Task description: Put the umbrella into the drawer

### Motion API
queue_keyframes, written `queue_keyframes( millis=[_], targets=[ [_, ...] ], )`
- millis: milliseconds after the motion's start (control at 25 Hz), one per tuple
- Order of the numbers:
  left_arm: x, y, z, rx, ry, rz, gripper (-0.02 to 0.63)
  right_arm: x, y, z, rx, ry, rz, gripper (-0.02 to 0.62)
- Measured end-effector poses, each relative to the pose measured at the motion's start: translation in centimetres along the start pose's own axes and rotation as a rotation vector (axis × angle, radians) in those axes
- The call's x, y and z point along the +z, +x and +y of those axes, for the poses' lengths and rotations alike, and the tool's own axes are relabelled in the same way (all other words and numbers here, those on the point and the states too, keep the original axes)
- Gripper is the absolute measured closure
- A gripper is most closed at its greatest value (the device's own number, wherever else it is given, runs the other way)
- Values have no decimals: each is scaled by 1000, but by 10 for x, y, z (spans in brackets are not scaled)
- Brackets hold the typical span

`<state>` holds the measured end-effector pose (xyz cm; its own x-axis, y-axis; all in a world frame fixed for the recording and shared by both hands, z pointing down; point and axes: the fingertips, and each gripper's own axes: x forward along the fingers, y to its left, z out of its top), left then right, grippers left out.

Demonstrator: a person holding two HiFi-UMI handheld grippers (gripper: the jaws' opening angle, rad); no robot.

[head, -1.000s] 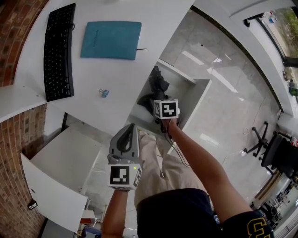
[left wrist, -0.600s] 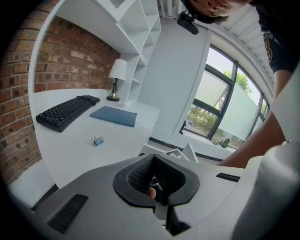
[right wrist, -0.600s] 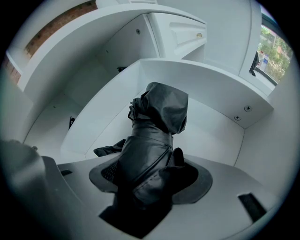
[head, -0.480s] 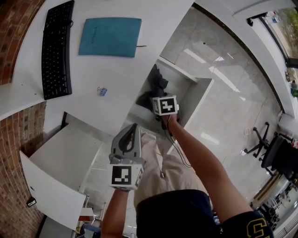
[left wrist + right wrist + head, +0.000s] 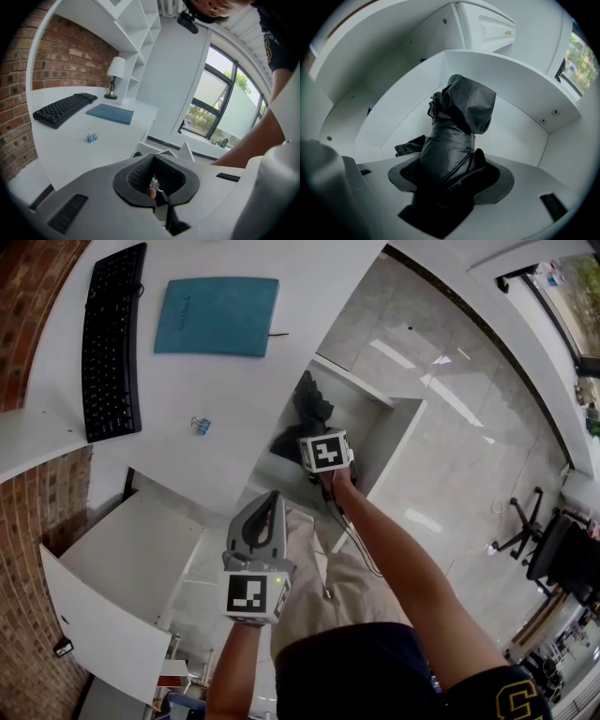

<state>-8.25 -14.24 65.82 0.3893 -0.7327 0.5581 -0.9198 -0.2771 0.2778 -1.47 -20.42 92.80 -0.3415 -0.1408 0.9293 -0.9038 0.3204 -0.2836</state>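
Lower than a second ago, the right gripper (image 5: 317, 444) holds the black umbrella (image 5: 459, 122) down inside the open drawer (image 5: 398, 432), jaws clamped on its near end though just eased a touch wider; the left gripper (image 5: 157, 192) waits, jaws together, empty. The umbrella's long axis follows the right jaws, far end aimed steeply down toward the back wall; let go like that, I'd fear it props on end or its loose flap snags the rim.

My right arm (image 5: 403, 559) stretches forward and down. My right claw (image 5: 449, 176) points steeply downward with its jaws wide around the folded umbrella (image 5: 461, 110). They have just eased a touch wider, yet they press on it. My left claw (image 5: 155, 183) hangs nearer my body, tilted gently down, jaws together and empty.
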Motion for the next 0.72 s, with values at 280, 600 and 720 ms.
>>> queue_keyframes(
  millis=[280, 600, 720],
  targets=[
    [12, -6, -5, -15, -45, -14, 589, 10, -7, 0, -80, -160, -21, 272],
    [39, -20, -5, -8, -18, -14, 589, 1, -76, -3, -92, -109, 51, 270],
    [58, -32, -10, -7, -26, -28, 589, 12, -108, 18, -9, -64, 13, 270]
  ],
)
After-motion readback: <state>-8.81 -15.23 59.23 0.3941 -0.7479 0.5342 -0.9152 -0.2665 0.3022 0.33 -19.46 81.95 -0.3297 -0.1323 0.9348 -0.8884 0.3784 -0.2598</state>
